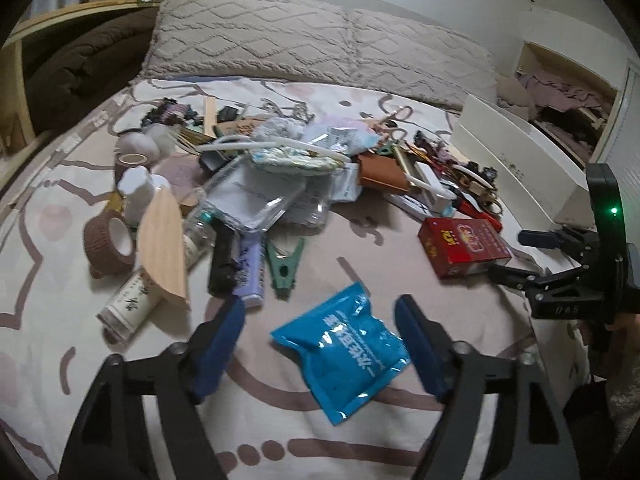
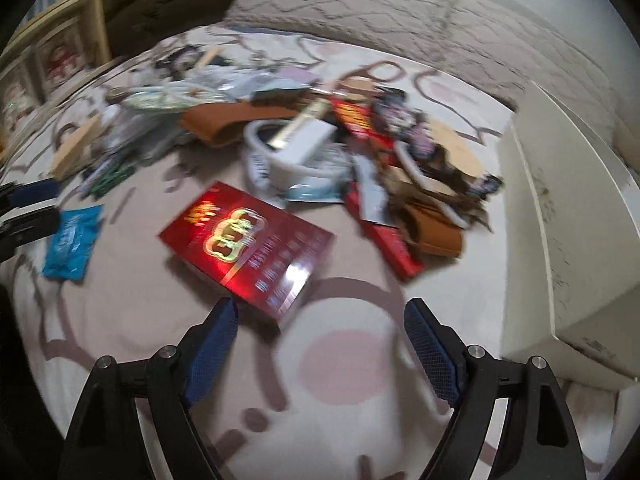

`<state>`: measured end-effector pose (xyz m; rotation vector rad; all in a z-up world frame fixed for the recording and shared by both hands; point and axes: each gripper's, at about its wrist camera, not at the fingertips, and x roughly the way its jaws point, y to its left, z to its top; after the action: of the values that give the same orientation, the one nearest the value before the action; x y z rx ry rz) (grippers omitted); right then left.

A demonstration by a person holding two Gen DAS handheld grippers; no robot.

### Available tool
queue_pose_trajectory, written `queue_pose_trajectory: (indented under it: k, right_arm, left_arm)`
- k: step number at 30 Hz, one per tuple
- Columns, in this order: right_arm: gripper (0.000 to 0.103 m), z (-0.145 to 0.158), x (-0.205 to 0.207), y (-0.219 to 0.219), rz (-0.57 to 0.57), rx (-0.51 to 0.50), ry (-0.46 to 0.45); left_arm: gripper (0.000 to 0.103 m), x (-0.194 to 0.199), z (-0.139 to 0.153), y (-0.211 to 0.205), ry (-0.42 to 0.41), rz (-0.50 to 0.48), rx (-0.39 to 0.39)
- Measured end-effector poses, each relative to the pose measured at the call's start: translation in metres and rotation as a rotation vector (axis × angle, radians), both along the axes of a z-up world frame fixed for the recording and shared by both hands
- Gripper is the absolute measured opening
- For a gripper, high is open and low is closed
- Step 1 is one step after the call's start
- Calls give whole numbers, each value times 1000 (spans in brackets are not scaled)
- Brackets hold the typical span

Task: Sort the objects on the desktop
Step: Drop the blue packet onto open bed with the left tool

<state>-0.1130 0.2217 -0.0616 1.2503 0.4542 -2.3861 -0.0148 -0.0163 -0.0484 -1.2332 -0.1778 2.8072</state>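
Observation:
A pile of small objects lies on a patterned bedsheet. A blue foil pouch [image 1: 344, 350] lies flat between the fingers of my open left gripper [image 1: 322, 320]; it also shows in the right wrist view [image 2: 72, 242]. A red box [image 1: 464, 246] lies to the right, just ahead of my open, empty right gripper [image 2: 320, 312], where it looks large [image 2: 248, 244]. The right gripper also shows in the left wrist view [image 1: 520, 252]. The left gripper's fingertips [image 2: 34, 194] show at the right wrist view's left edge.
A white open box [image 1: 520, 156] stands at the right [image 2: 560, 220]. The heap holds a green clip [image 1: 285, 264], a brown tape roll [image 1: 110, 246], a clear tray [image 1: 256, 196], a brown leather case [image 1: 382, 174], bottles and scissors. Pillows [image 1: 280, 40] lie behind.

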Motion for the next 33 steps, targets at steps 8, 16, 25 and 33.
queue_pose_trajectory:
  k: [8, 16, 25, 33]
  right_arm:
    - [85, 15, 1, 2, -18, -83, 38]
    - [85, 25, 8, -15, -13, -174, 41]
    - [85, 15, 11, -34, 18, -145, 34]
    - [85, 12, 9, -37, 10, -147, 44]
  left_arm:
    - [86, -6, 2, 20, 3, -119, 2]
    - [86, -26, -6, 32, -41, -193, -14]
    - [86, -20, -26, 28, -139, -195, -2]
    - [86, -10, -21, 23, -164, -228, 113]
